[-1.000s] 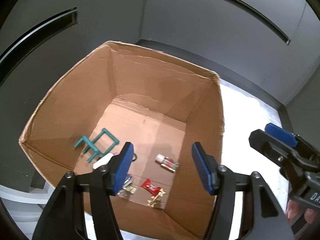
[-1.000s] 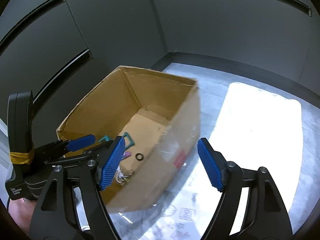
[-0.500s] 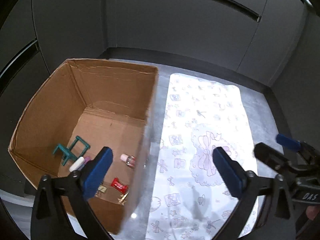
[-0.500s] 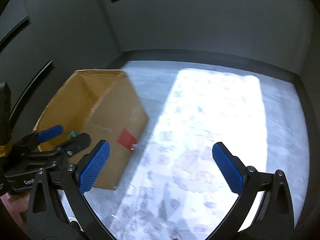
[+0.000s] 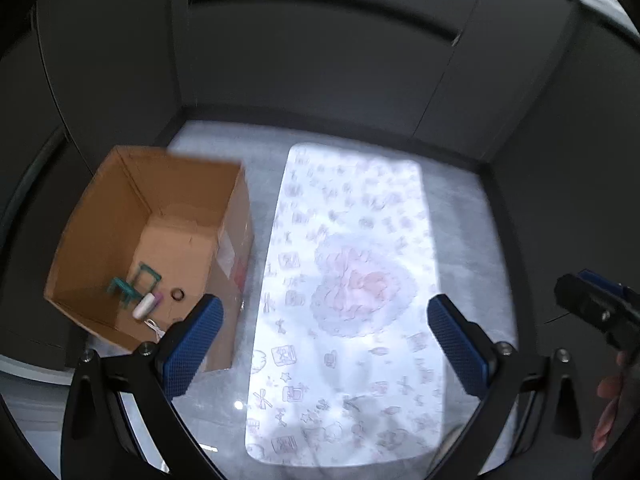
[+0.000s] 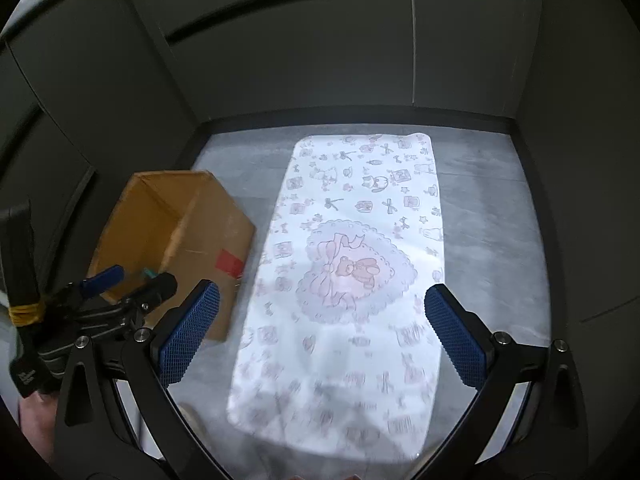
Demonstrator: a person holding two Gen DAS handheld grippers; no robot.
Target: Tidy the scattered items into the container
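Note:
A brown cardboard box (image 5: pixel 120 208) stands open at the left of a grey table. Inside it I see a teal toy chair (image 5: pixel 134 282), a white tube with a purple end (image 5: pixel 146 305) and a small dark ring (image 5: pixel 178 294). My left gripper (image 5: pixel 326 344) hangs open and high above the mat, right of the box, with nothing between its fingers. My right gripper (image 6: pixel 324 338) is also open and bare, above the mat. The box (image 6: pixel 200 220) shows at the left of the right wrist view, with the left gripper (image 6: pixel 120 286) in front of it.
A white mat (image 5: pixel 352 280) printed with pink bows and a bear heart (image 6: pixel 352 268) lies along the table's middle, with no loose item on it. Dark cabinet walls (image 5: pixel 320 60) close the table at the back and sides. The right gripper (image 5: pixel 596 304) shows at the left wrist view's right edge.
Both grippers have risen and swung right, away from the box, and their jaws have spread wider. The box now sits smaller at the left and the mat fills the middle of both views.

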